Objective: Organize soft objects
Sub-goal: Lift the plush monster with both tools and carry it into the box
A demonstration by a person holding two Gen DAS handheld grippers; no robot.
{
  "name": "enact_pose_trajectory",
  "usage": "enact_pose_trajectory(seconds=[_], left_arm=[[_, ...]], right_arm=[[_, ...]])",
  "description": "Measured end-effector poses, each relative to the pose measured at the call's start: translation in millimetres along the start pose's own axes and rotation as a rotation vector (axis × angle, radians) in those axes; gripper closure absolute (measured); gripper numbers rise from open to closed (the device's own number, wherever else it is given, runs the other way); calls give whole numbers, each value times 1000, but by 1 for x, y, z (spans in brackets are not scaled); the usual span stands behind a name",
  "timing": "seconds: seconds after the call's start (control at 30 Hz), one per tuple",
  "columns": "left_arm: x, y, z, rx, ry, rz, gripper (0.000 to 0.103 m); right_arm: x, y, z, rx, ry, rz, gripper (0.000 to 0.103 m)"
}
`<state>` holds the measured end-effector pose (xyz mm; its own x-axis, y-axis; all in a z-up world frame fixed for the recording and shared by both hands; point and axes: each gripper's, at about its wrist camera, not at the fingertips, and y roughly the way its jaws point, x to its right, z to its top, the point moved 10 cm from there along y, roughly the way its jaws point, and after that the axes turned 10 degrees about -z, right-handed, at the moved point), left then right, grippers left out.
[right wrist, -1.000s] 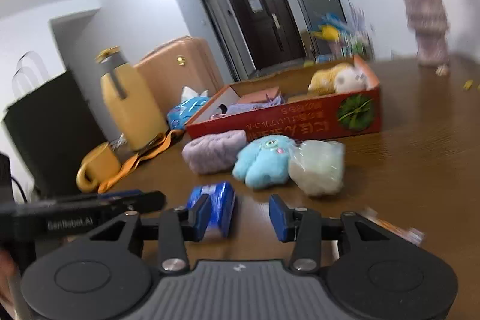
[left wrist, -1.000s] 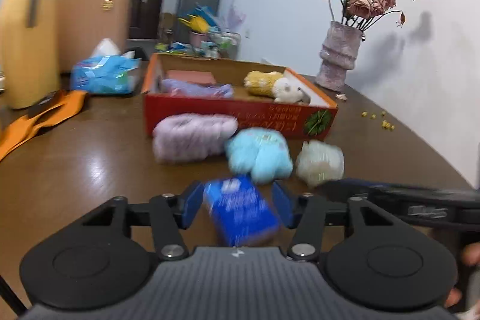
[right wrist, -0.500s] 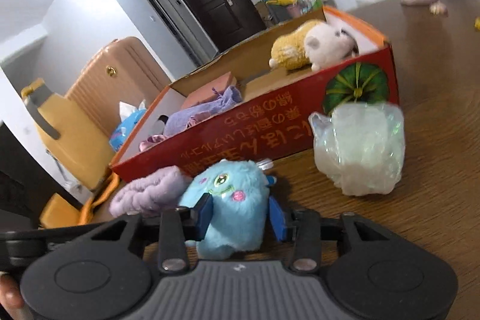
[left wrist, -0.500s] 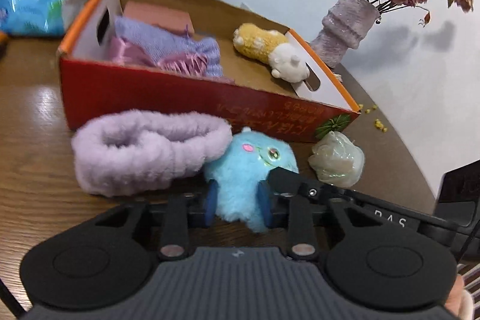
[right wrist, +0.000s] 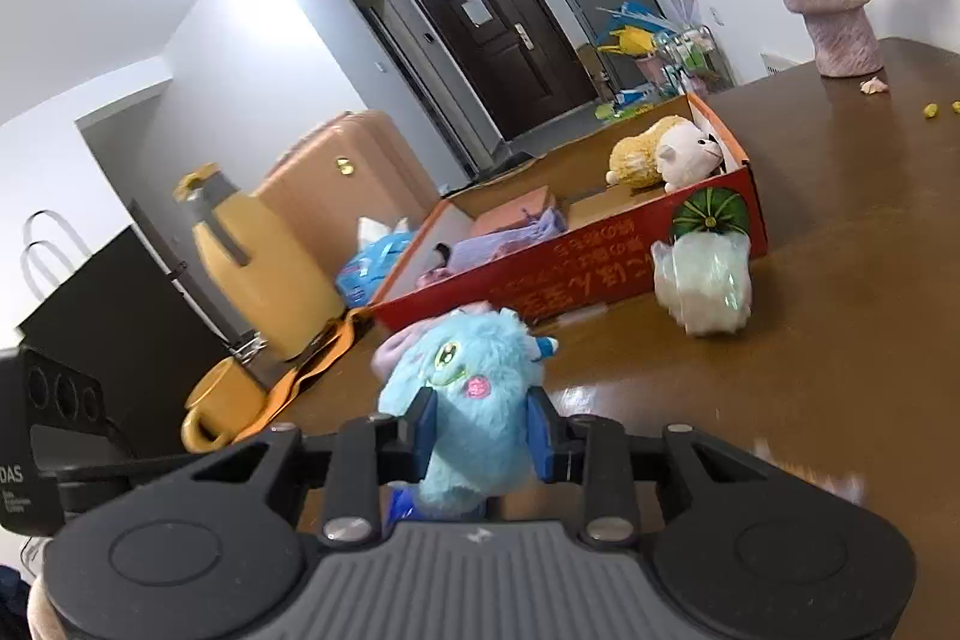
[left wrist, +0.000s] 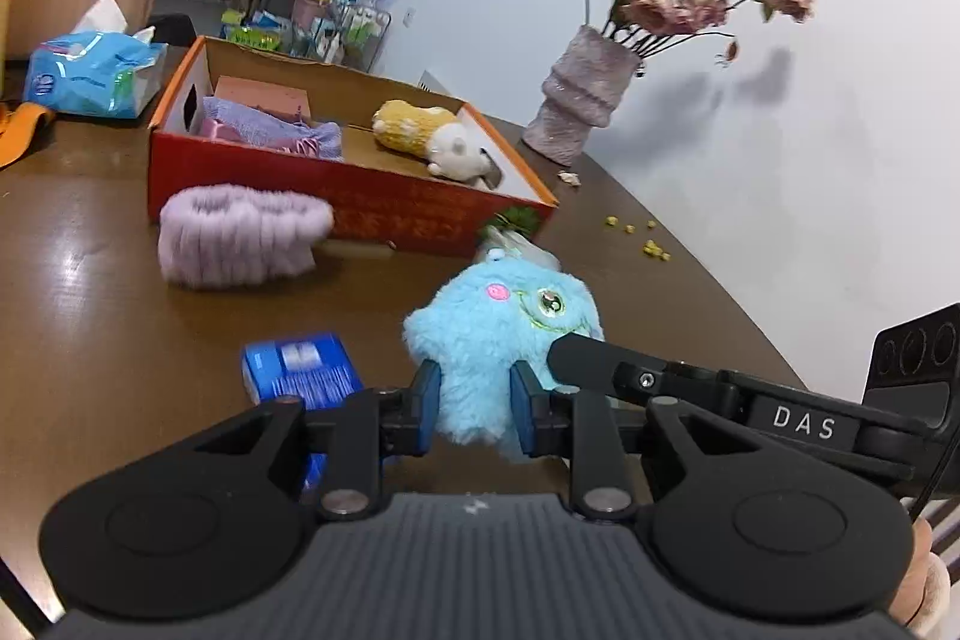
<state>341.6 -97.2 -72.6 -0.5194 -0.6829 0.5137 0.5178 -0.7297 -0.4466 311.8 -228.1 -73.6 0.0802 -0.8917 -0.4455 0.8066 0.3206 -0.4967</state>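
Note:
A fluffy light-blue plush toy [left wrist: 504, 340] is held above the brown table by both grippers. My left gripper [left wrist: 474, 406] is shut on its lower part. My right gripper [right wrist: 483, 433] is shut on the same plush [right wrist: 468, 388], and its finger shows in the left wrist view [left wrist: 600, 364] against the toy. The red cardboard box [left wrist: 360, 202] behind holds a yellow-and-white plush [left wrist: 432, 136] and purple cloths [left wrist: 264, 130]. A purple fuzzy headband [left wrist: 240, 232] lies in front of the box. A pale wrapped soft ball [right wrist: 702, 280] sits by the box corner.
A blue packet [left wrist: 306, 370] lies on the table [left wrist: 90, 340] under the grippers. A vase of dried roses [left wrist: 582, 106] stands at the back right. A tissue pack [left wrist: 90, 70], a yellow jug [right wrist: 258, 250], a yellow mug [right wrist: 222, 400] and a suitcase [right wrist: 348, 178] are to the left.
Both grippers moved off the blue packet, closed on the blue plush and lifted it off the table and back from the box. The headband and wrapped ball stayed put.

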Motion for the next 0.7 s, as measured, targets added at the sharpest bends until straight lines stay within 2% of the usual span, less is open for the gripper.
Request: enact_pose_trajectory(seconds=[0.17, 0.33, 0.4, 0.5, 0.7], left_arm=[[21, -22, -9, 20, 16, 1, 78], [29, -26, 7, 44, 45, 0, 78], [29, -19, 25, 51, 60, 3, 78], [22, 0, 71, 75, 57, -10, 78], [-34, 74, 165, 38, 6, 8, 78]], right_arm=[[-9, -28, -6, 26, -23, 18, 73], [-13, -37, 9, 63, -45, 23, 73], [-17, -31, 28, 81, -80, 14, 73], [-21, -10, 73, 108, -146, -4, 73], [-5, 95, 167, 29, -184, -25, 73]])
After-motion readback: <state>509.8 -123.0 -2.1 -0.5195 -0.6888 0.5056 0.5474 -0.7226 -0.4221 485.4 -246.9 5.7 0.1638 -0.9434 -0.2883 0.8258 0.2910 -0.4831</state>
